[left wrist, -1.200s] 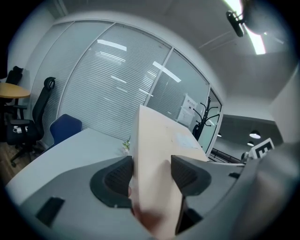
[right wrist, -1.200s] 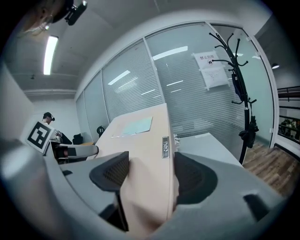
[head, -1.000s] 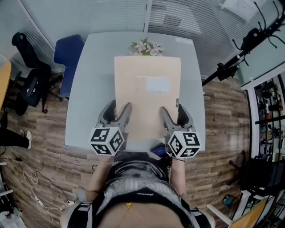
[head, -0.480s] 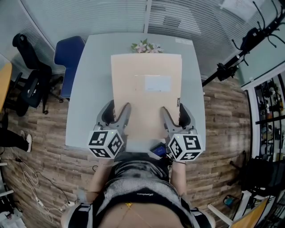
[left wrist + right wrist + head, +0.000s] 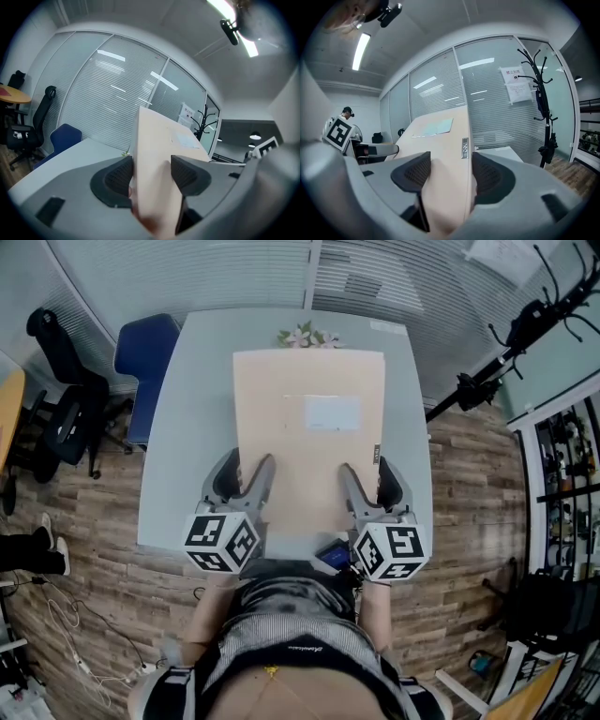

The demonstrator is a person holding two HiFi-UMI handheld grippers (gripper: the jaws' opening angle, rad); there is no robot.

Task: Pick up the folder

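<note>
Folder, one; left tongs, right tongs

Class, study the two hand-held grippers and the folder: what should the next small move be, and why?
Probably lift both together, keeping level. The left hand-held gripper and the right hand-held gripper each clamp the folder at its near edge; the right one's jaws have just been closing on it. An uneven lift might twist the folder over the table.

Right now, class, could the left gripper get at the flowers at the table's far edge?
Probably not: the left gripper is shut on the folder's near edge, and the flowers lie beyond the folder's far end. It would have to let go first.
</note>
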